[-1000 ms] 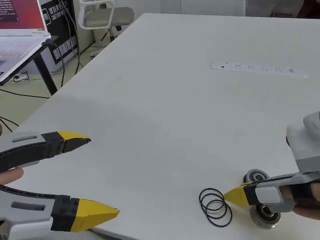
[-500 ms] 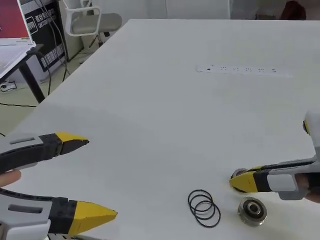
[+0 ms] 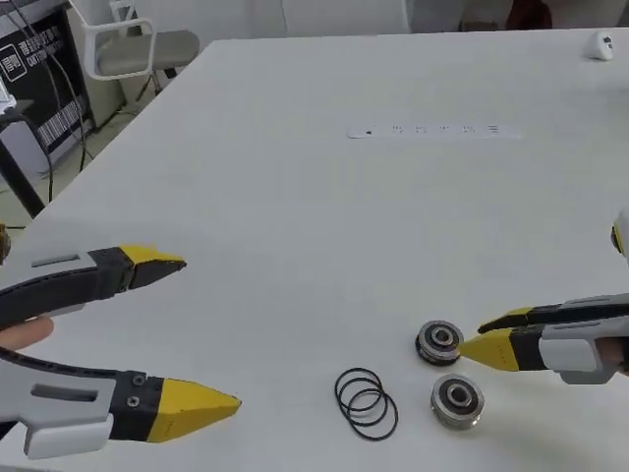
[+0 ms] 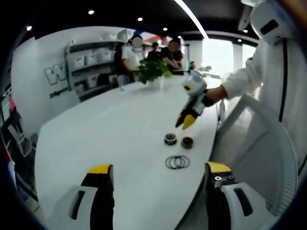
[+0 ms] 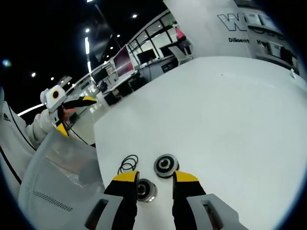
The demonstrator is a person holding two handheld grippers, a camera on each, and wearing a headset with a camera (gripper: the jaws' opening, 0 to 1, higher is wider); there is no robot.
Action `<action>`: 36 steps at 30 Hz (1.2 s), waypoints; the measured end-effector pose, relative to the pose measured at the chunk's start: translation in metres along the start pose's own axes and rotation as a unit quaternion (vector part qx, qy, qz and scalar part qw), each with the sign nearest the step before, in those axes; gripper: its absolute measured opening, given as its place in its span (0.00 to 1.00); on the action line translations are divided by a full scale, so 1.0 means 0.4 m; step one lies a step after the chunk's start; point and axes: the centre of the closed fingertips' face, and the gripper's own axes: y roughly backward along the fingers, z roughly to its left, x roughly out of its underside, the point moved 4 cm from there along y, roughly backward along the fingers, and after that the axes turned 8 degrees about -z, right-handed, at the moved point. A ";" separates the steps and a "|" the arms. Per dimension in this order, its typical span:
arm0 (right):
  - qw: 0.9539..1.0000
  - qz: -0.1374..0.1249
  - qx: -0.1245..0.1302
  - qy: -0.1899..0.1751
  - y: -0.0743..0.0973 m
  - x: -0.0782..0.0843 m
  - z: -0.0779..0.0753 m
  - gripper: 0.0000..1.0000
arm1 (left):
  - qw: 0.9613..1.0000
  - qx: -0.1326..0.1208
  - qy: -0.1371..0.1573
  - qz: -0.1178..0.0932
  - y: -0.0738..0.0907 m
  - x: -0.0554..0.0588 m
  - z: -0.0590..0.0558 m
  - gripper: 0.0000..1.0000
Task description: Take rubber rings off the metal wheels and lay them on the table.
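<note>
Rings of black rubber, three thin rubber rings (image 3: 366, 403) (image 4: 177, 162) (image 5: 128, 164), lie flat in a small heap that overlaps, near the front edge of the white table (image 3: 295, 197). Just to their right sit two round wheels of shiny grey metal, each with a dark middle. The far wheel (image 3: 439, 342) (image 4: 170, 139) (image 5: 166, 165) and the near wheel (image 3: 457, 400) (image 4: 187, 142) (image 5: 145, 189) are close but do not touch. Half a second ago the yellow tip of the right gripper (image 3: 474, 337) (image 5: 156, 179) covered the far wheel. Now the tip has pulled back to the right, so both wheels show whole, and the tip points at the far wheel from just beside it. Its two jaws have a small gap and hold nothing. The rings and the near wheel lie as they did before. The left gripper (image 3: 206, 332) (image 4: 158, 168) stays well off to the left, over the table, with its black and yellow jaws spread wide and nothing in them. Far across the smooth table lies one long, flat, white power strip (image 3: 432, 130). Past the far left corner stands one chair (image 3: 128, 49).
</note>
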 end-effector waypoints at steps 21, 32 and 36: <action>1.000 -0.001 0.023 0.008 0.056 0.049 -0.055 0.25 | 0.994 0.098 -0.051 0.011 -0.188 -0.071 -0.028 0.76; 1.000 -0.011 0.015 0.011 0.035 0.048 -0.056 0.25 | 0.987 0.138 -0.071 0.030 -0.314 -0.078 -0.035 0.77; 1.000 -0.011 0.012 0.022 0.021 0.047 -0.054 0.25 | 0.986 0.147 -0.075 0.034 -0.343 -0.074 -0.034 0.79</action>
